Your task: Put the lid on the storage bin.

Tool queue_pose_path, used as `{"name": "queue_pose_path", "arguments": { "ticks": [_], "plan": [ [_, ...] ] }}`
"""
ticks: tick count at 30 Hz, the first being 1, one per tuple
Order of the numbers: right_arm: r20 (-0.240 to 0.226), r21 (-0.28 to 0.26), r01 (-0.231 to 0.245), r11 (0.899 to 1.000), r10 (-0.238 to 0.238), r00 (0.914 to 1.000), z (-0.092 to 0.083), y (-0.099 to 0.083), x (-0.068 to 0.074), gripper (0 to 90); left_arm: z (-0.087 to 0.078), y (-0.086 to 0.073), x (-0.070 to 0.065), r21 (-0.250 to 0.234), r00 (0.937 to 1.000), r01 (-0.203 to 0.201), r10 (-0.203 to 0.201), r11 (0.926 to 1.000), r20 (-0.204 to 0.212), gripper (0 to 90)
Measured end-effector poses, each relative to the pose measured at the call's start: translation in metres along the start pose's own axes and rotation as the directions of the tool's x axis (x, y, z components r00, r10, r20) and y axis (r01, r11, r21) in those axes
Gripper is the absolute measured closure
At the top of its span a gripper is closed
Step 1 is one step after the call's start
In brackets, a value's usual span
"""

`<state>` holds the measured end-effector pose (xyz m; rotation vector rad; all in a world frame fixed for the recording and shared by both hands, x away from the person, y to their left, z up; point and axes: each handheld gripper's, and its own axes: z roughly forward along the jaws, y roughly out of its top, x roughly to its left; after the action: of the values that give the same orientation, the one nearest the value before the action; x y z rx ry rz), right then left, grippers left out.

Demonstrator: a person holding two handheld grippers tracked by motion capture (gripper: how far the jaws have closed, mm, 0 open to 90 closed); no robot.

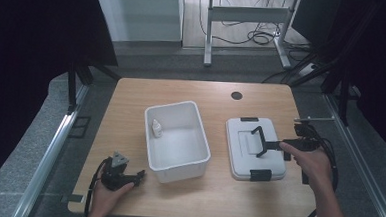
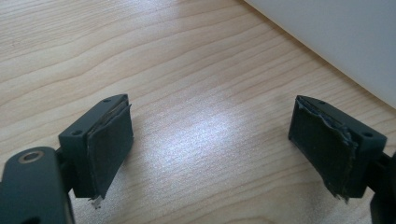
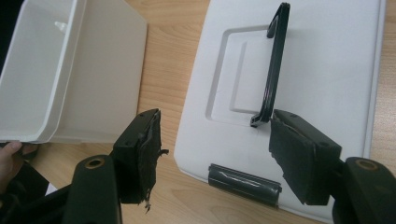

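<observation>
- Work in hand: closing up the white bin [image 1: 177, 140] with its white lid [image 1: 255, 148]; judged barely begun.
- Lid lying flat on the tabletop [image 1: 216, 97], just right of the bin and apart from it, black handle [image 1: 259, 140] standing upright from its recess, dark latches at the near and far edges.
- Bin open-topped near the middle of the tabletop, holding a small white bottle [image 1: 156, 128] upright against its left wall.
- Right hand-held gripper [image 1: 268, 144] poised over the lid, jaws spread wide; in the right gripper view [image 3: 212, 154] the right pad sits at the near foot of the handle [image 3: 273, 70], perhaps touching it, the left pad over bare wood between lid [image 3: 327, 65] and bin [image 3: 70, 79]. Nothing clamped.
- Left hand-held gripper [image 1: 138, 175] resting low on the tabletop by the bin's near left corner, jaws likewise wide apart and empty; the left gripper view [image 2: 210, 149] shows bare wood between the pads and a strip of bin wall [image 2: 345, 42] at upper right.
- Done so far, by the look of it: bottle in the bin, right gripper brought to the handle.
- Left to do: closing on the handle, lifting the lid, carrying it across, seating it on the rim, probably snapping the latches; left gripper likely to steady the bin.
</observation>
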<state>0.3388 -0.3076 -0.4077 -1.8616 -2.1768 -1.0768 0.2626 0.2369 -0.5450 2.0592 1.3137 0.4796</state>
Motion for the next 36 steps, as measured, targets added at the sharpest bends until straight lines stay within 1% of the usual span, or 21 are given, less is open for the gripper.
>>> {"name": "queue_pose_path", "arguments": {
  "ticks": [5,8,11,12,13,16,18,20,21,24,27,28,32,36],
  "plan": [
    [0.005,0.026,-0.003,1.000,0.003,1.0000,0.003,0.010,0.004,34.4,0.000,0.000,0.000,0.000,1.0000,0.000,0.000,1.0000,0.000,13.7],
    [0.016,0.038,-0.003,0.999,0.002,0.9999,0.005,0.017,0.006,34.4,0.000,0.000,0.000,0.000,1.0000,0.000,0.000,1.0000,0.000,13.7],
    [0.018,0.042,-0.008,0.999,0.007,0.9998,0.006,0.024,0.006,34.4,0.000,0.000,0.000,0.000,1.0000,0.001,-0.001,1.0000,0.001,13.6],
    [0.018,0.042,-0.008,0.999,0.007,0.9998,0.006,0.024,0.006,34.4,0.000,0.000,0.000,0.000,1.0000,0.001,-0.001,1.0000,0.001,13.5],
    [0.019,0.051,-0.008,0.999,0.007,0.9998,0.009,0.030,0.008,34.6,0.000,0.000,0.000,0.000,1.0000,0.000,0.000,1.0000,0.001,13.5],
    [0.026,0.060,-0.008,0.998,0.006,0.9996,0.011,0.033,0.008,34.8,0.000,0.000,0.000,0.000,1.0000,0.000,0.000,1.0000,0.001,13.5],
    [0.033,0.070,-0.012,0.997,0.010,0.9994,0.014,0.039,0.009,35.0,0.000,0.000,0.000,0.000,1.0000,0.000,0.000,1.0000,0.001,13.4],
    [0.034,0.074,-0.015,0.997,0.012,0.9993,0.015,0.040,0.009,35.1,0.000,0.000,0.000,0.001,1.0000,0.000,0.000,1.0000,0.001,13.4],
    [0.041,0.086,-0.015,0.996,0.011,0.9991,0.016,0.043,0.010,35.1,0.000,0.000,0.000,0.001,1.0000,-0.001,0.001,1.0000,0.001,13.3],
    [0.046,0.096,-0.011,0.995,0.007,0.9989,0.017,0.048,0.010,35.1,0.000,0.000,0.000,0.001,1.0000,-0.001,0.001,1.0000,0.002,13.3],
    [0.052,0.107,-0.013,0.994,0.008,0.9986,0.019,0.051,0.010,35.2,0.000,0.000,0.000,0.002,1.0000,-0.001,0.001,1.0000,0.002,13.2],
    [0.056,0.109,-0.018,0.994,0.012,0.9984,0.020,0.055,0.011,35.6,0.000,0.000,0.000,0.002,1.0000,-0.002,0.002,1.0000,0.002,13.2],
    [0.062,0.126,0.000,0.992,-0.008,0.9981,0.023,0.060,0.013,35.7,0.000,0.000,0.000,0.002,1.0000,-0.002,0.002,1.0000,0.002,13.1],
    [0.074,0.148,0.005,0.989,-0.016,0.9972,0.028,0.066,0.013,36.1,0.000,0.000,0.000,0.002,1.0000,-0.002,0.002,1.0000,0.002,13.1]
  ]
}}
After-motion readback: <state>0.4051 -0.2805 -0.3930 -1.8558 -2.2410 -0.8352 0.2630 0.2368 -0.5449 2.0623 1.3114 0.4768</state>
